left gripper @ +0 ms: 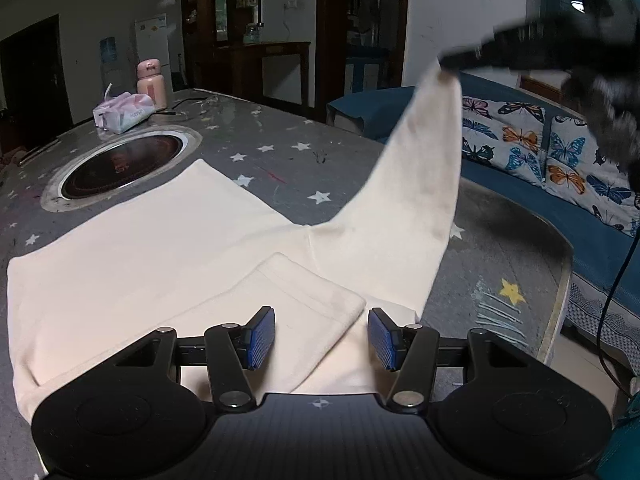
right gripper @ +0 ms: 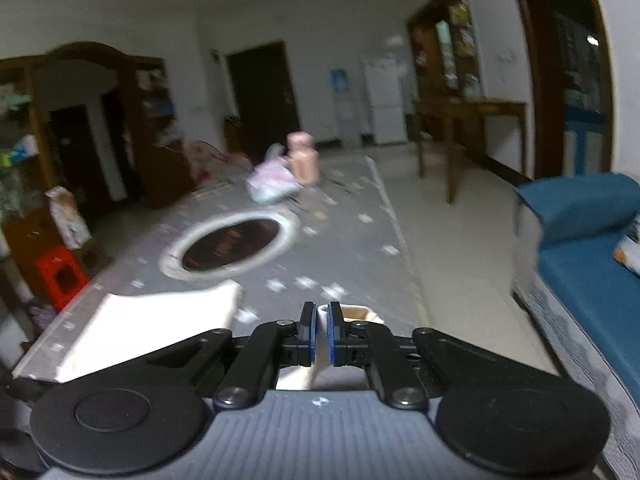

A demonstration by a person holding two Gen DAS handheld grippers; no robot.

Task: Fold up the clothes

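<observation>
- The cream garment (left gripper: 152, 248) lies spread on the grey star-patterned table cover (left gripper: 280, 152), its body flat; one long sleeve (left gripper: 416, 184) rises off the table to the upper right, and a folded flap (left gripper: 296, 300) lies on the near part.
- The right gripper (right gripper: 321, 330) has its blue pads (right gripper: 306, 338) pinched tight on the sleeve's cuff (right gripper: 322, 312) — seen from the left wrist camera it holds the cuff up in the air, the sleeve hanging taut below.
- The left gripper (left gripper: 321, 338) stands about half open just above the garment's near edge, at the flap's corner, with nothing between its pads (left gripper: 262, 338).
- The step in hand looks like folding the sleeve in over the body. To do it well, I would carry the cuff across in a low arc and lay it flat along the body, so the fold line falls at the shoulder seam — not skewed.
- The left gripper would do best pressing the cloth down near the shoulder, since a pull on the sleeve may drag the flat part and undo the flap.
- The table also bears a round inset cooktop (left gripper: 120, 166), a tissue pack (left gripper: 124, 112) and a pink flask (left gripper: 152, 84) at the far end, well apart from the garment.
- Beside the table stands a blue sofa (left gripper: 592, 232) with butterfly cushions (left gripper: 520, 140); dark wooden cabinets and a white fridge line the dim room.
</observation>
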